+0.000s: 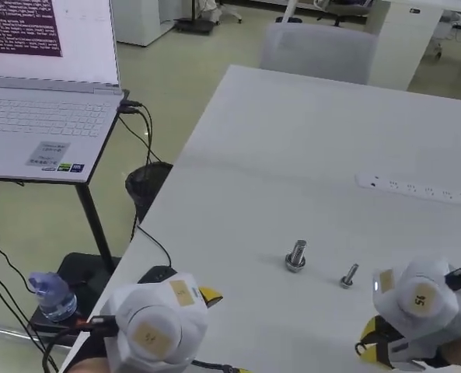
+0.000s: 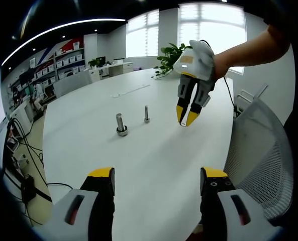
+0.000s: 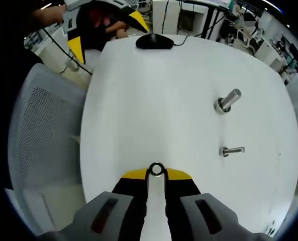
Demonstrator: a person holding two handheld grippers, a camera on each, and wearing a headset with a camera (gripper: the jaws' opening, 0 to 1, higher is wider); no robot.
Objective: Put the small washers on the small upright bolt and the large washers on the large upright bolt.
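Head view: on the white table [image 1: 292, 155] the large bolt [image 1: 295, 256] stands near centre, with the small bolt [image 1: 349, 276] close by at its 4 o'clock.

Left gripper view: the left gripper [image 2: 158, 183] gapes wide and holds nothing. The right gripper [image 2: 187, 119] hangs at 1 o'clock, tips nearly together.

Right gripper view: its jaws pinch a washer [image 3: 156, 169] by the rim at 6 o'clock. It is likely light, stiff, slick steel; an edge hold keeps the hole free.

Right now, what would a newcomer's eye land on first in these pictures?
Two upright bolts stand on the white table in the head view, the large bolt left of the small bolt. Next, the right tool, raised over the table, pinches a washer in its tips, while the left tool is wide open.
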